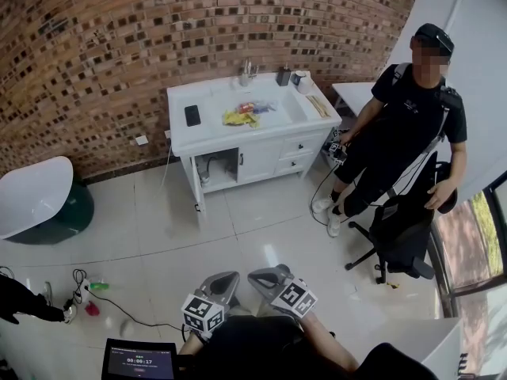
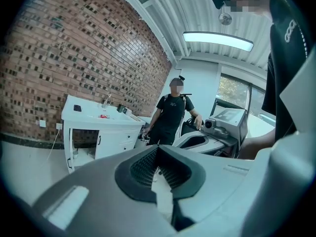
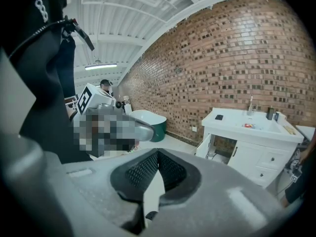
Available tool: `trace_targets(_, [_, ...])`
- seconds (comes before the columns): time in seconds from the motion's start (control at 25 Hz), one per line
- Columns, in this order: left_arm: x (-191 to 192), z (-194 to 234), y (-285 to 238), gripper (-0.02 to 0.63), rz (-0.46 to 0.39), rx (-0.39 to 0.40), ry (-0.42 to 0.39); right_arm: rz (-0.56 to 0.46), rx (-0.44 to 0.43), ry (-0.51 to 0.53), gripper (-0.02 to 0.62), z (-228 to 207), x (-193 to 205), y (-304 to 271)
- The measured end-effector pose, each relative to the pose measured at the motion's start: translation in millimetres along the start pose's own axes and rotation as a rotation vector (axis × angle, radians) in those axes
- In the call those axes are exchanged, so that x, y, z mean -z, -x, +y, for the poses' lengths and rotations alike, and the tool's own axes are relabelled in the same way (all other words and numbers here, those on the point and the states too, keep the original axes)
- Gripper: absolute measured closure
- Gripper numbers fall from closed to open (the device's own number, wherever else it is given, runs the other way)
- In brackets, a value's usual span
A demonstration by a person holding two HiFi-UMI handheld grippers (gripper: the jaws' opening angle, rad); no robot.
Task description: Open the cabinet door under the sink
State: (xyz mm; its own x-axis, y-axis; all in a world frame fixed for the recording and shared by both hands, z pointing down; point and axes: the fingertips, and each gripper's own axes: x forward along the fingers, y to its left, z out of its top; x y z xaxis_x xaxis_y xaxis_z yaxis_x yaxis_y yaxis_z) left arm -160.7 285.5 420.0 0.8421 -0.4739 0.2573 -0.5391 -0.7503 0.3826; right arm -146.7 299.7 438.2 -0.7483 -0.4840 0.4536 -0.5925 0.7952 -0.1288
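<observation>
Twelve o'clock, under the sink (image 1: 212, 101): the cabinet door (image 1: 195, 187) stands upright, long axis vertical, swung open with its edge pointing toward six. One open door, one closed door (image 1: 260, 161), two drawers (image 1: 303, 144). Left tongs (image 2: 158, 154) and right tongs (image 3: 157, 157) are both clenched, empty.

**Floor layout: sink cabinet and surroundings**

Sink cabinet (image 1: 261, 142) stood against the brick wall (image 1: 119, 46), at the far side of the floor (image 1: 261, 236). On its top: phone (image 1: 192, 115) at left, basin (image 1: 279, 101) at centre, faucet (image 1: 248, 71) behind the basin. Cabinet door (image 1: 195, 192) swung out at the left end; 2 drawers (image 1: 303, 144) at right. Bathtub (image 1: 36, 196) lay well left of the cabinet. 1 person (image 1: 404, 117) stood to its right, with a chair (image 1: 404, 232) just before that person. Left gripper (image 1: 224, 282) and right gripper (image 1: 268, 278) sat side by side at the near edge, well apart from the cabinet.
</observation>
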Motion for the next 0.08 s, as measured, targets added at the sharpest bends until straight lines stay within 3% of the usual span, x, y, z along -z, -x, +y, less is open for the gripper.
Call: trace_targets(0.08, [1.1,0.0,0.7,0.591,0.014,0.0,0.0,-0.001,0.003,-0.007,0.606,0.5,0.6,0.9])
